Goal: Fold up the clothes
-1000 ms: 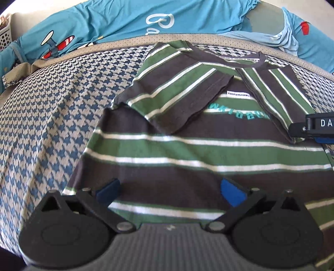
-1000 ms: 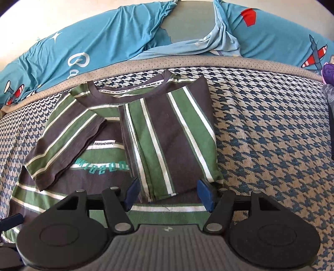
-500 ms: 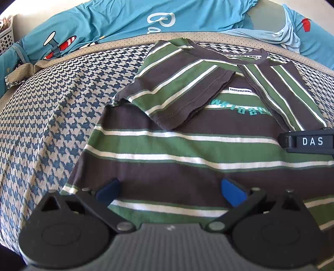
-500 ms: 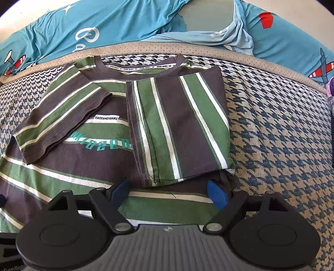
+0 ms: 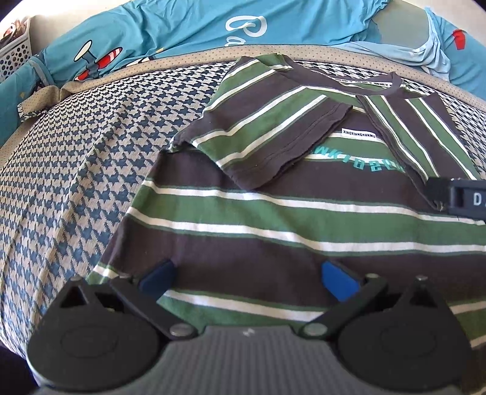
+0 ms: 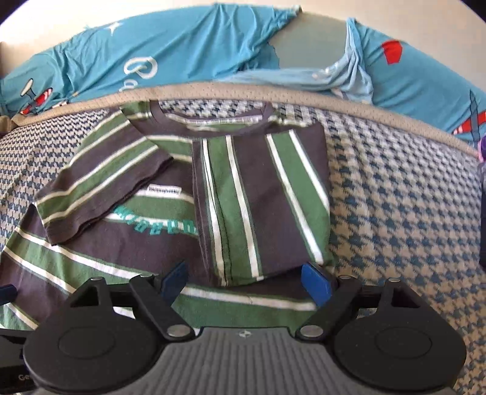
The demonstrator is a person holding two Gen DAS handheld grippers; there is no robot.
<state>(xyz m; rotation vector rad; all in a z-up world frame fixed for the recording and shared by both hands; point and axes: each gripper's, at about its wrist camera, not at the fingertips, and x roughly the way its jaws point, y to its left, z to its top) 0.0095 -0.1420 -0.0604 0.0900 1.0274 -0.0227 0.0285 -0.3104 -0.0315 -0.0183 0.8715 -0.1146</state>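
Houndstooth bed cover point(image 5: 76, 170) carries striped T-shirt point(image 5: 273, 212) mid-frame, both sleeves folded in. Our left tongs point(image 5: 246, 275) apart; right tongs point(image 6: 244, 282) apart, just opened, gripping nothing. We judge: pinch hem corners evenly, lift together toward collar.

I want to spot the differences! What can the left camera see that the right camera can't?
Only the left camera shows the white basket in the far corner and the black side of the other tool lying on the shirt. Only the right camera shows a purple thing at the edge. Both show the striped shirt with its sleeves folded in, the checked cover, the blue airplane bedding and open jaws with nothing between them.
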